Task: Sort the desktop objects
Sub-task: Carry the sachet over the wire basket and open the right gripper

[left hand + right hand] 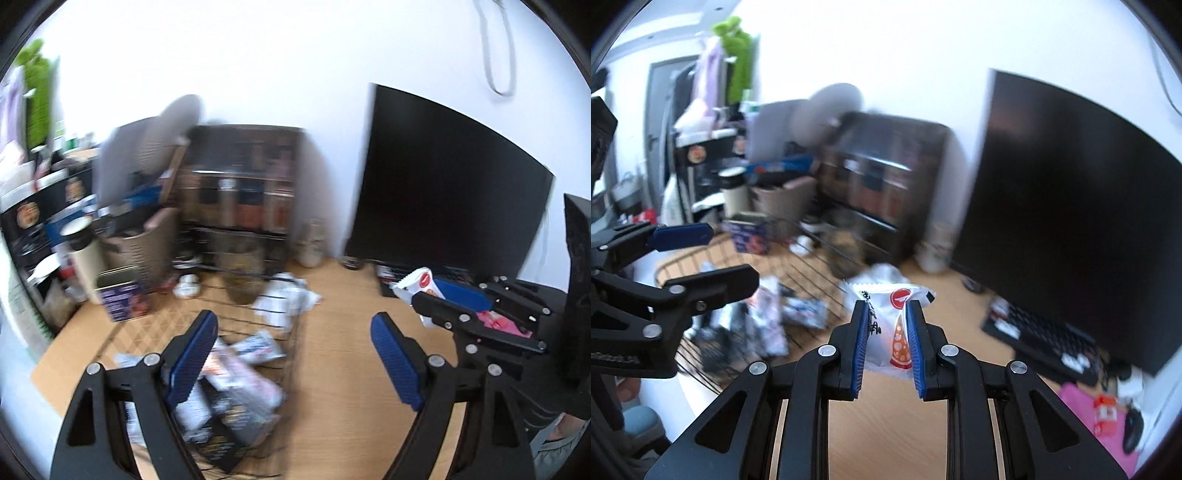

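Observation:
My right gripper (886, 314) is shut on a white snack packet (886, 325) with red and orange print, held above the wooden desk (894, 424). The same packet (415, 282) shows in the left wrist view, at the right gripper's (439, 295) fingers. My left gripper (295, 339) is open and empty, held over a black wire basket (280, 325) that holds several snack packets (236, 376). The basket (812, 266) and left gripper (701, 254) also show at the left in the right wrist view.
A dark monitor (443, 184) stands at the right with a black keyboard (1045, 339) below it. A brown shelf unit (243, 184), a woven bin (144, 240), a tin box (122, 295) and crumpled white wrappers (291, 299) sit at the back. A pink item (1089, 417) lies at the far right.

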`<control>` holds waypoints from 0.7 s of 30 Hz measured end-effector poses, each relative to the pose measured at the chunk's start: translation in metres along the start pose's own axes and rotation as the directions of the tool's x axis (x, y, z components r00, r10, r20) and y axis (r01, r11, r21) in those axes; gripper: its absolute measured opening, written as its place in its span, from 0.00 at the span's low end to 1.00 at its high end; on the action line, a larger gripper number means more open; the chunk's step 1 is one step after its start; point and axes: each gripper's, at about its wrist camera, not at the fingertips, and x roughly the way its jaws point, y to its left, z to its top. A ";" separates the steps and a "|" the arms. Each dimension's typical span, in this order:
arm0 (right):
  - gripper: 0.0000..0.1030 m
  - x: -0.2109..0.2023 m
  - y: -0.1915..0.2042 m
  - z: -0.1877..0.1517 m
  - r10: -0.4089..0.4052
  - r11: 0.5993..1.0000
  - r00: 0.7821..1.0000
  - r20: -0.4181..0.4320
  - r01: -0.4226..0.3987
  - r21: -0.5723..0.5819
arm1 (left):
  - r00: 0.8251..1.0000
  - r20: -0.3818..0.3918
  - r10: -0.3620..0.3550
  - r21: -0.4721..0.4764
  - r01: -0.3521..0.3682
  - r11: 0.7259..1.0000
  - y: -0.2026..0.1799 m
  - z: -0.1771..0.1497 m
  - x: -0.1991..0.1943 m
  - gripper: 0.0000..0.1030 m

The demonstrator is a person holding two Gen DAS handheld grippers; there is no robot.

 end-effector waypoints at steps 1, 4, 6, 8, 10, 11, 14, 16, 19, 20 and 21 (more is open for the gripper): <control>0.20 0.003 0.011 0.007 0.022 1.000 1.000 0.007 -0.022 -0.015 | 1.000 0.004 0.022 -0.014 -0.022 1.000 0.011 -0.001 -0.003 0.83; 0.20 0.015 0.041 0.023 0.084 0.995 0.996 0.016 -0.083 -0.049 | 0.996 0.009 0.089 -0.057 -0.088 0.994 0.044 -0.006 -0.013 0.83; 0.20 0.021 0.057 0.029 0.122 0.990 0.992 0.018 -0.120 -0.070 | 0.992 0.006 0.129 -0.086 -0.128 0.988 0.065 -0.010 -0.018 0.83; 0.20 0.029 0.075 0.034 0.159 0.984 0.987 0.019 -0.156 -0.090 | 0.987 0.002 0.161 -0.113 -0.160 0.981 0.082 -0.014 -0.023 0.83; 0.20 0.035 0.089 0.038 0.193 0.976 0.981 0.018 -0.190 -0.103 | 0.981 0.004 0.192 -0.135 -0.190 0.972 0.095 -0.019 -0.030 0.83; 0.20 0.038 0.096 0.038 0.209 0.973 0.978 0.018 -0.206 -0.108 | 0.979 0.002 0.203 -0.145 -0.201 0.969 0.101 -0.021 -0.031 0.83; 0.20 0.048 0.113 0.037 0.242 0.962 0.970 0.003 -0.239 -0.128 | 0.975 -0.011 0.223 -0.167 -0.221 0.961 0.114 -0.027 -0.033 0.83; 0.20 0.051 0.118 0.035 0.253 0.959 0.967 -0.003 -0.251 -0.134 | 0.973 -0.019 0.231 -0.168 -0.231 0.958 0.116 -0.030 -0.033 0.83; 0.20 0.055 0.121 0.033 0.260 0.956 0.966 -0.010 -0.259 -0.138 | 0.971 -0.025 0.238 -0.169 -0.239 0.956 0.117 -0.034 -0.034 0.83; 0.20 0.056 0.121 0.032 0.262 0.955 0.965 -0.013 -0.261 -0.137 | 0.971 -0.028 0.238 -0.166 -0.240 0.957 0.117 -0.034 -0.034 0.83; 0.20 0.057 0.121 0.032 0.264 0.955 0.964 -0.014 -0.264 -0.136 | 0.970 -0.029 0.240 -0.163 -0.241 0.957 0.116 -0.035 -0.034 0.83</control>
